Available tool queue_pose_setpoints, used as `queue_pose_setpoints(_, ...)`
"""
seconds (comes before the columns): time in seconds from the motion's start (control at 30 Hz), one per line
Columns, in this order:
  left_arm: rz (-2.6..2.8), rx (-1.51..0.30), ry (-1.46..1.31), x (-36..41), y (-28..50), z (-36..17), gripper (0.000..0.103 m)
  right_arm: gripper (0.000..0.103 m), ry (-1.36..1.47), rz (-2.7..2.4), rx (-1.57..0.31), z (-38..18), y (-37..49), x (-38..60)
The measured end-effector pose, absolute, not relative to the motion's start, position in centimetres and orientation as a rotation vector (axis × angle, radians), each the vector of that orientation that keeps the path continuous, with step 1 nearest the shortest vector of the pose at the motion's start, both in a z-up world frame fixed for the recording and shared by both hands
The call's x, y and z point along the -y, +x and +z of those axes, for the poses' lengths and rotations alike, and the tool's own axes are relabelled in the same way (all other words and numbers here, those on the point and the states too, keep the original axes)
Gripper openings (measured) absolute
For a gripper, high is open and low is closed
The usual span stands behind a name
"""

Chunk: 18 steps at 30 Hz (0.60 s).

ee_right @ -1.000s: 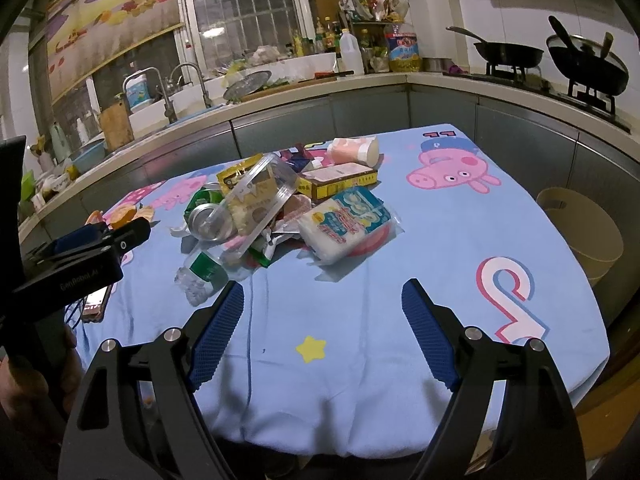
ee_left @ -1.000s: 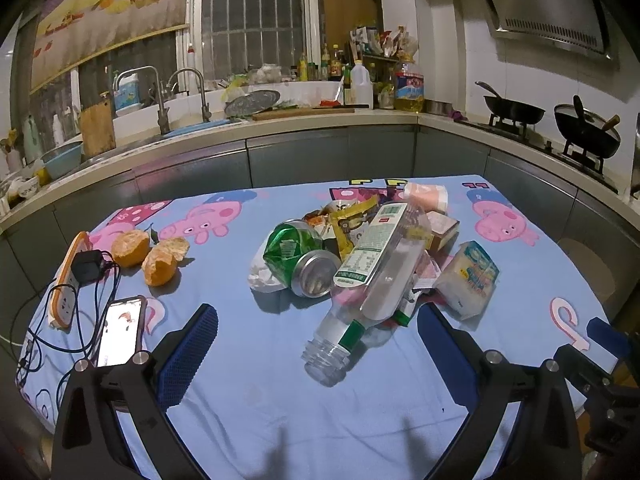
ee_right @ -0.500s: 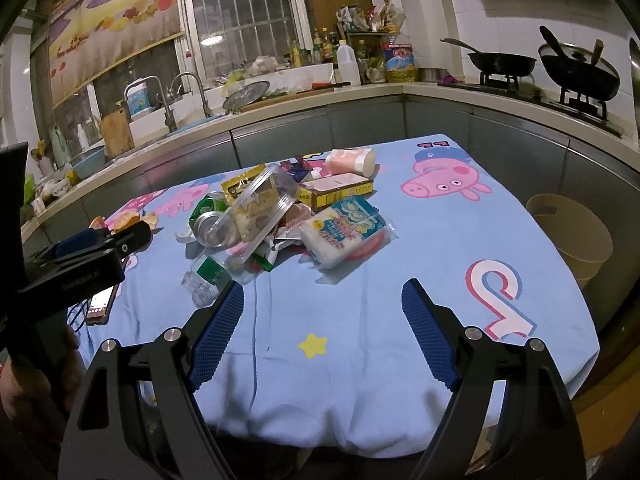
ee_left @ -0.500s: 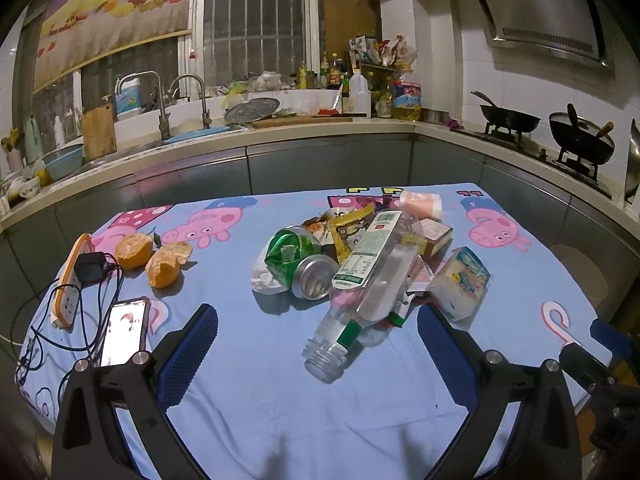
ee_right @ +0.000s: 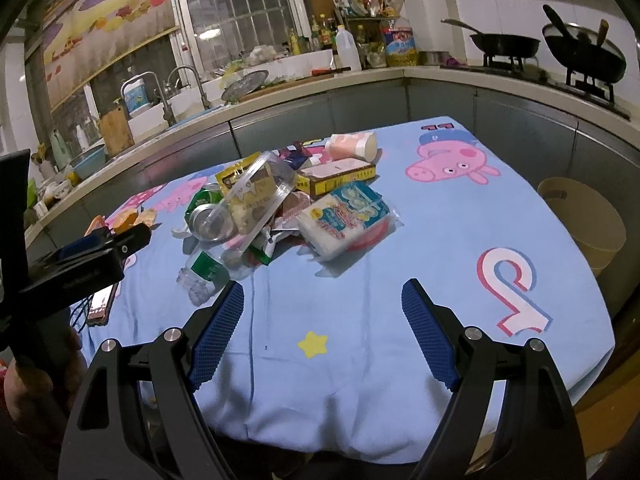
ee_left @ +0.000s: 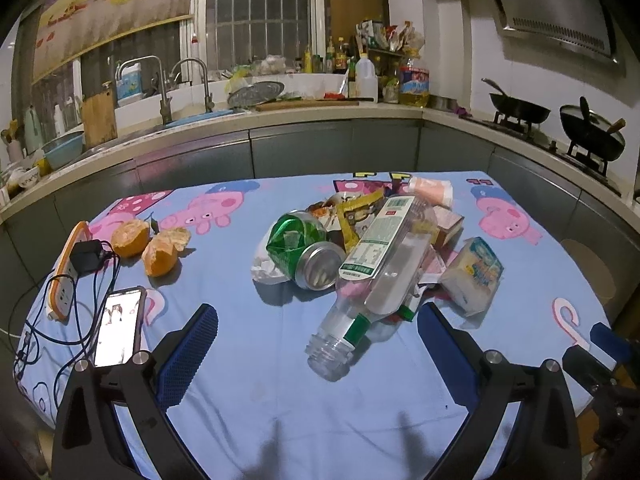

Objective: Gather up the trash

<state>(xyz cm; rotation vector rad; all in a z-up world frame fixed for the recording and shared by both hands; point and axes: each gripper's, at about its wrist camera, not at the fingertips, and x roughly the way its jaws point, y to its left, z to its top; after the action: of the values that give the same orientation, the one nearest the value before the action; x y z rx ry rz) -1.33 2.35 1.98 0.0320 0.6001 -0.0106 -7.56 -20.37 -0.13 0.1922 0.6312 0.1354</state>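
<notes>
A pile of trash lies mid-table: a clear plastic bottle [ee_left: 372, 276] with a green label, a crushed green can [ee_left: 308, 252], yellow wrappers [ee_left: 360, 216], a tissue pack [ee_left: 474, 276], a box [ee_right: 336, 174] and a pink cup [ee_right: 352, 146]. My left gripper [ee_left: 318, 340] is open and empty, just short of the bottle's mouth. My right gripper [ee_right: 322, 320] is open and empty above the cloth, in front of the tissue pack [ee_right: 344, 216]. The bottle also shows in the right wrist view [ee_right: 208, 272].
A phone [ee_left: 118, 326], a power strip with cables [ee_left: 66, 268] and orange peels [ee_left: 160, 250] lie at the table's left. A tan bin [ee_right: 584, 224] stands off the table's right edge. Kitchen counter, sink and stove with pans run behind.
Both views have tilted slightly, so the trash pile sits a little lower and nearer. Both grippers stay open and empty.
</notes>
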Motion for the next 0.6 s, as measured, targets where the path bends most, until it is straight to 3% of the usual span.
queue_pose_setpoints(0.6,-0.014,-0.634,0.060,-1.6,2.2,0.4,0.099,0.078,0.231,0.126,-0.665,-1.5,-2.6,21.8)
